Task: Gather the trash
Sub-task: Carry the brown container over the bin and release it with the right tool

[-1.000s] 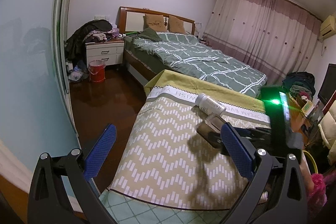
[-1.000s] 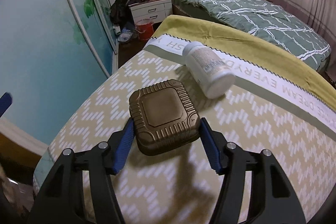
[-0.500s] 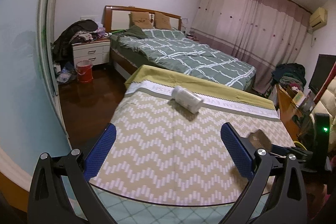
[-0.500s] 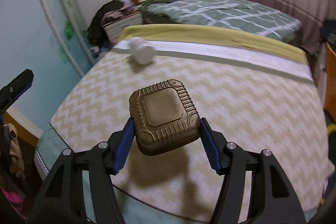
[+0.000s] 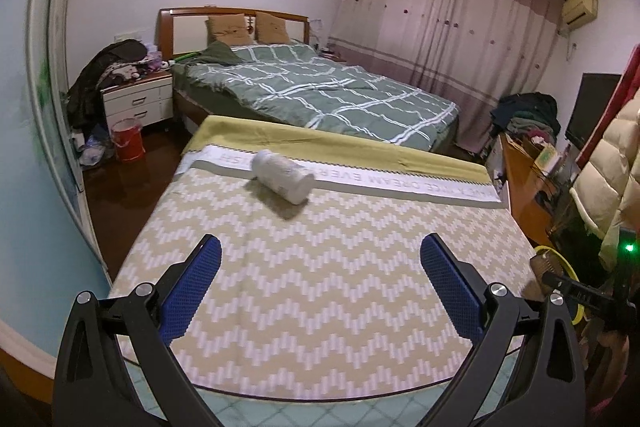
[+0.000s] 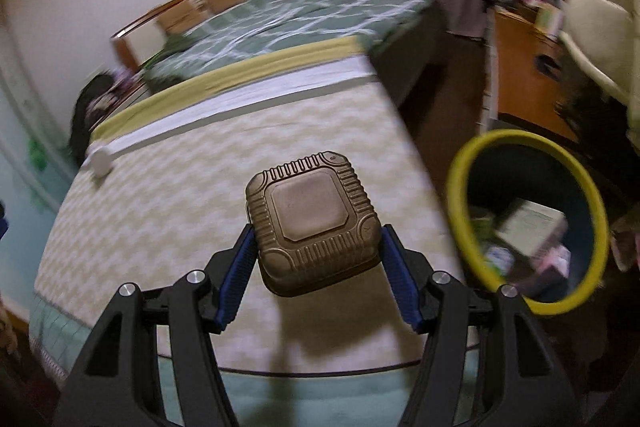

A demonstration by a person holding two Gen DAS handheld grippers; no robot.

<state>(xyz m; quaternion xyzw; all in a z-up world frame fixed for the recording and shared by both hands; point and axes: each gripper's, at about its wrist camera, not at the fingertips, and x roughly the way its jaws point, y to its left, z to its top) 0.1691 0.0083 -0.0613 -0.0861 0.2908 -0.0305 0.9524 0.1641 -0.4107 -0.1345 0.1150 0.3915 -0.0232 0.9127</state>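
The right wrist view is smeared with blur, so the contents of the yellow-rimmed bin (image 6: pixel 528 223) at the right of the frame are only vague boxes and wrappers. The right gripper (image 6: pixel 316 267) clamps a ribbed brown square container (image 6: pixel 314 219) at frame centre, above the zigzag bedspread (image 6: pixel 200 195). In the left wrist view the left gripper (image 5: pixel 320 287) stands wide and empty; a white bottle (image 5: pixel 282 175) lies on its side at upper centre, hiding part of a printed band that reads, upside down, "EVER… DREAM"; the rest is illegible.
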